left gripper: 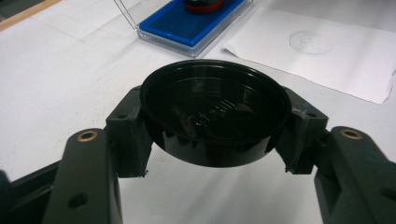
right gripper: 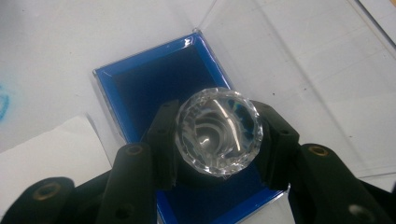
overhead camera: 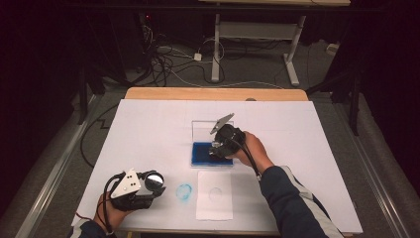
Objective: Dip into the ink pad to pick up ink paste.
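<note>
My left fingers (left gripper: pixel 126 135) pinch the black lid (left gripper: pixel 214 112) above the white sheet (overhead camera: pixel 148 139) | my right fingers (right gripper: pixel 163 135) clamp the faceted clear stamp (right gripper: pixel 218 132) over the blue ink pad (right gripper: pixel 154 79), its transparent cover (right gripper: pixel 280 60) open.

Both grippers, left gripper (overhead camera: pixel 148 186) and right gripper (overhead camera: pixel 220 144), have black jaws with brass-ringed screw holes, grey three-cornered plates and black cables; the sleeve (overhead camera: pixel 292 203) is dark blue, white-striped.

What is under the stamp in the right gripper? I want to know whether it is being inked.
Under the stamp lies the blue ink pad in its clear case. Whether the stamp's face touches the pad is hidden beneath its clear top.
</note>
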The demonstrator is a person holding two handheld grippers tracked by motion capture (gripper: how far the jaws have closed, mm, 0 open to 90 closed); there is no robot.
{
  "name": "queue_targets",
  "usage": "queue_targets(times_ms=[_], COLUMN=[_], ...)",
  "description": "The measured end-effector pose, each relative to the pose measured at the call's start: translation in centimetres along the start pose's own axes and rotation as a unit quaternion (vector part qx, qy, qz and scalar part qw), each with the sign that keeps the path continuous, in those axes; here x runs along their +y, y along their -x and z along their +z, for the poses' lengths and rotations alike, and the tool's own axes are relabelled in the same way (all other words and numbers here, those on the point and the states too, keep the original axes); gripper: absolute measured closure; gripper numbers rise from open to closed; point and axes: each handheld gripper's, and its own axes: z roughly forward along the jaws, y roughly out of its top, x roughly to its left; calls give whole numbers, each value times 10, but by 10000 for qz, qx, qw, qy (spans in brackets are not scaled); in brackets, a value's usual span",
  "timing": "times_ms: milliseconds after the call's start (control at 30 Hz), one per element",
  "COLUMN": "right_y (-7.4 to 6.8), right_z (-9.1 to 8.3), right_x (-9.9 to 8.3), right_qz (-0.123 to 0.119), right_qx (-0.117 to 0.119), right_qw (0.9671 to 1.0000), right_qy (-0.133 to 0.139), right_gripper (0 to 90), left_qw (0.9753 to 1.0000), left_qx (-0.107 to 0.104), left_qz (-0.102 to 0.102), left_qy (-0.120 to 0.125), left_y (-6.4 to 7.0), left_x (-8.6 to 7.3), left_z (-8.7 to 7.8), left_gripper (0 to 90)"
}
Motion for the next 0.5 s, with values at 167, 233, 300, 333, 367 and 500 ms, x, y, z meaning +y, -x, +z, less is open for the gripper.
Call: queue_targets(times_ms=[167,233,300,333,367,500], right_y=[0,0,0,0,0,0], right_z=[0,0,0,0,0,0], right_x=[0,0,0,0,0,0], right_qz=[25,19,7,5,14,39], right_qx=[0,5,7,10,16,27], right_qw=[10000,10000,10000,10000,10000,10000], right_qy=[-28,-7,-5,-8,-9,-20], right_gripper=[568,568,567,567,567,567], left_qw=[10000,10000,10000,10000,10000,10000], left_qx=[-6,-10,-11,-11,-15,-20], left_qz=[6,5,9,12,9,6], left_qy=[-1,4,3,3,7,10], left_y=[1,1,1,1,1,1], left_x=[0,0,0,0,0,0], left_z=[0,0,0,0,0,0], left_gripper=[363,362,362,362,363,362])
